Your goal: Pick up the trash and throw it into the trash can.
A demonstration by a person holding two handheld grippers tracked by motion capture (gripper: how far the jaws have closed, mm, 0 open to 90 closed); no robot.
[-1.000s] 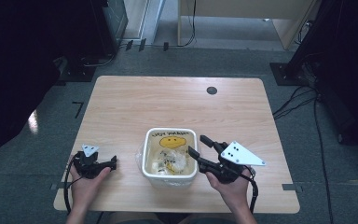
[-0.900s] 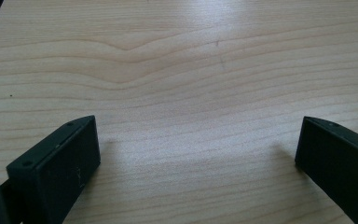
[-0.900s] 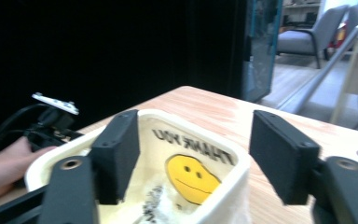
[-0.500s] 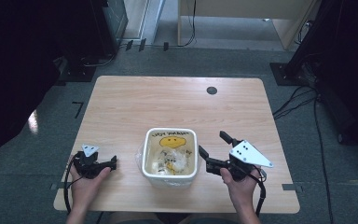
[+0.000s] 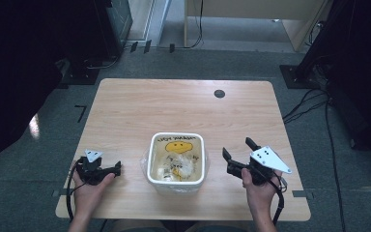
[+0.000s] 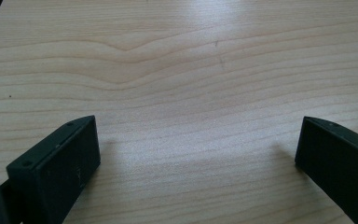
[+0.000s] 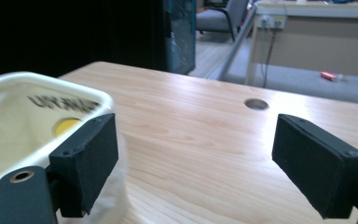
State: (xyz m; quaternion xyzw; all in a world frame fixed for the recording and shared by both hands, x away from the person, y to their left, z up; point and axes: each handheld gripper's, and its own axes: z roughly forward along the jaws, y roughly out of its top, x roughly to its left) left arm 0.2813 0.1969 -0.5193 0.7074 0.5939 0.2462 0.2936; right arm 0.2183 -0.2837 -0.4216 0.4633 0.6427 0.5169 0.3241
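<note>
Tub (image 5: 177,157) with crumpled stuff inside sits mid-table, between both grippers. Left gripper (image 5: 117,167) and right gripper (image 5: 235,150) both gape wide, holding nothing. Looks like a rest; next, one must reach in.

table (image 5: 183,104): far half bare | white tub (image 5: 177,178): blocks near-centre, between both grippers

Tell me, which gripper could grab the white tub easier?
Probably the right gripper: open, beside the white square plastic tub, its rim near one jaw. The left gripper faces bare table.
</note>
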